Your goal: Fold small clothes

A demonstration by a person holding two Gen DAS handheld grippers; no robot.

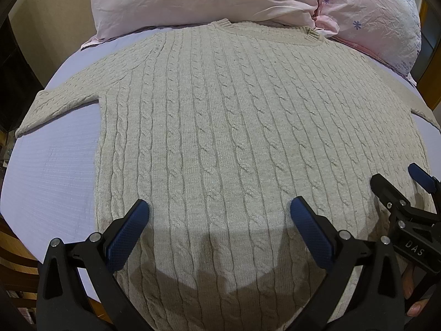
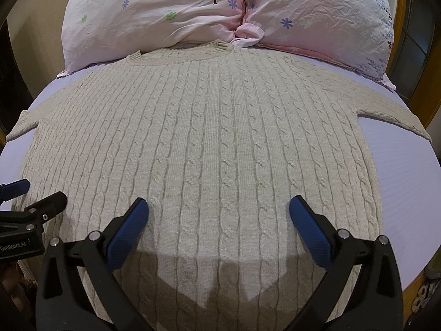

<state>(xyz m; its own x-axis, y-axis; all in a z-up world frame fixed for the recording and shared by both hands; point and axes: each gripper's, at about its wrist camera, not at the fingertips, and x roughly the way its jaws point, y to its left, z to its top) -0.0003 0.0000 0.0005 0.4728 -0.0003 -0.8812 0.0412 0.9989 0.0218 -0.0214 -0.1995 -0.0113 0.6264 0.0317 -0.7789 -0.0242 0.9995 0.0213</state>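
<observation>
A beige cable-knit sweater (image 1: 220, 115) lies flat on the lavender bed sheet (image 1: 55, 165), collar toward the pillows, sleeves spread to both sides. It also shows in the right wrist view (image 2: 209, 138). My left gripper (image 1: 219, 212) is open and empty, hovering above the sweater's lower left part. My right gripper (image 2: 219, 209) is open and empty above the lower right part. The right gripper also shows at the right edge of the left wrist view (image 1: 397, 184), and the left gripper shows at the left edge of the right wrist view (image 2: 35, 193).
Two pink flowered pillows (image 2: 154, 13) (image 2: 325, 16) lie at the head of the bed, touching the collar. Bare sheet (image 2: 408, 182) lies beside the sweater on each side. A wooden bed frame (image 1: 11, 251) runs along the edges.
</observation>
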